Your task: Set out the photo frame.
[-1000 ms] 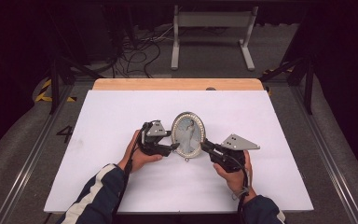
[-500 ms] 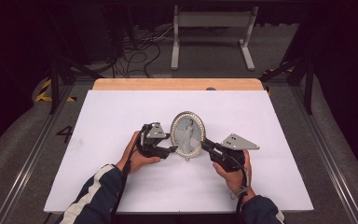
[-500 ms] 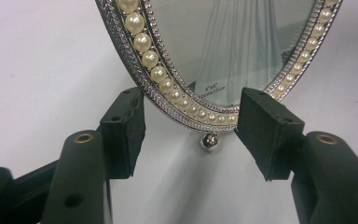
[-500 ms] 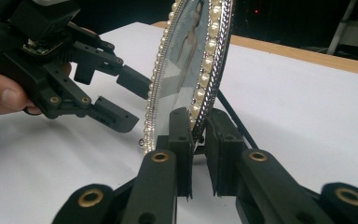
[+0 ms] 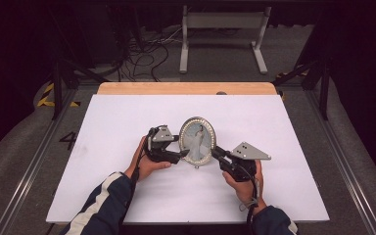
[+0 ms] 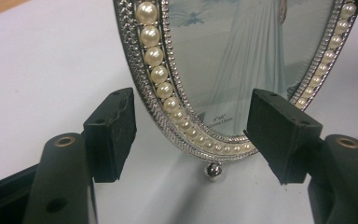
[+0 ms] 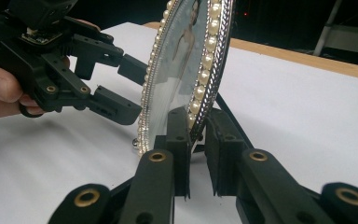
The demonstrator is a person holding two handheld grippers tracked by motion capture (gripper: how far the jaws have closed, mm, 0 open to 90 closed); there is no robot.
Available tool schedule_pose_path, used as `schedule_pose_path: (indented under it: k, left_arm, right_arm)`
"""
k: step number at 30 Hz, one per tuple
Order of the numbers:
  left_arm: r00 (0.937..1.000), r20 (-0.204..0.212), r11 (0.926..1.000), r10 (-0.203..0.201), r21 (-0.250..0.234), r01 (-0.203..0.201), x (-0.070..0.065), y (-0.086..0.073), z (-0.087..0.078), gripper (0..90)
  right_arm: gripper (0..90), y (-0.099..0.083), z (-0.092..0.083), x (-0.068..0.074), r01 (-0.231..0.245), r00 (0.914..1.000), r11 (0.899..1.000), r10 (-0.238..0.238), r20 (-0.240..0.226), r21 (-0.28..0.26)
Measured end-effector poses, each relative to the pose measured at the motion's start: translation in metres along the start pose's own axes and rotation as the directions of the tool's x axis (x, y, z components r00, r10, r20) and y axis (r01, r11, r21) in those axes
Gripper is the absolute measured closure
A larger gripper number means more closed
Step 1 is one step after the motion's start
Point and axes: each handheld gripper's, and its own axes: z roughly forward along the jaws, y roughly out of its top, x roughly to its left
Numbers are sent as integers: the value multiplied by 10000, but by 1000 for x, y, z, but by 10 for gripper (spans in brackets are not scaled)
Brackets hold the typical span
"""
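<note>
Upright near the middle of the white counter [image 5: 127, 196]: an oval silver picture frame rimmed with pearl beads [image 5: 196, 141], portrait facing the near edge, resting on a small ball foot [image 6: 213, 171].

Right tongs [image 5: 214, 152], held in the hand at the near right: jaws drawn narrow and pinching the frame's lower right rim, one pad on the glass face and one behind, as seen edge-on in the right gripper view [image 7: 196, 122]. Frame kept standing by this grip, leaning slightly back.

Left tongs [image 5: 182, 154], held in the hand at the near left: jaws spread apart and just been opening wider, pads [image 6: 112, 133] standing clear on either side of the frame's lower left rim, with nothing pressed. Rim between the jaws but untouched, a visible gap at each pad in the left gripper view. Same tongs seen from the right gripper view [image 7: 121, 88], hovering beside the beaded edge.

Judged progress: frame already stood up and steadied, left side apparently released. Still left, as far as can be told: letting go with the right tongs and checking that the frame stands alone on its rear prop, hidden behind the frame.
</note>
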Motion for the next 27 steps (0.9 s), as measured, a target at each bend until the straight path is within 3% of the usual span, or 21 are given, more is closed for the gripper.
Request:
schedule_pose_path:
  k: [3, 6, 14, 23, 27]
  left_arm:
    - [9999, 86, 9999, 57, 93, -58, -1, 0, 1, 362]
    - [9996, 226, 9999, -139, 19, 139, 2, -1, -1, 403]
    - [9999, 163, 9996, 36, 267, -40, 0, -2, -5, 411]
    - [9989, 197, 9972, 429, 599, -441, -4, -4, -12, 392]
    - [9966, 160, 9931, 811, 842, -821, -6, -3, -13, 391]
  right_arm:
    - [804, -2, 2, 1, 14, 10000, 10000, -14, -51, 60]
    - [805, -2, 2, 1, 48, 10000, 10000, -48, -11, 50]
    - [802, -2, 5, -2, -75, 9999, 10000, 75, 72, 13]
    - [796, -1, 9, -5, -154, 9996, 9999, 154, 235, -6]
    - [797, -1, 10, -6, -115, 9993, 9999, 117, 367, -67]
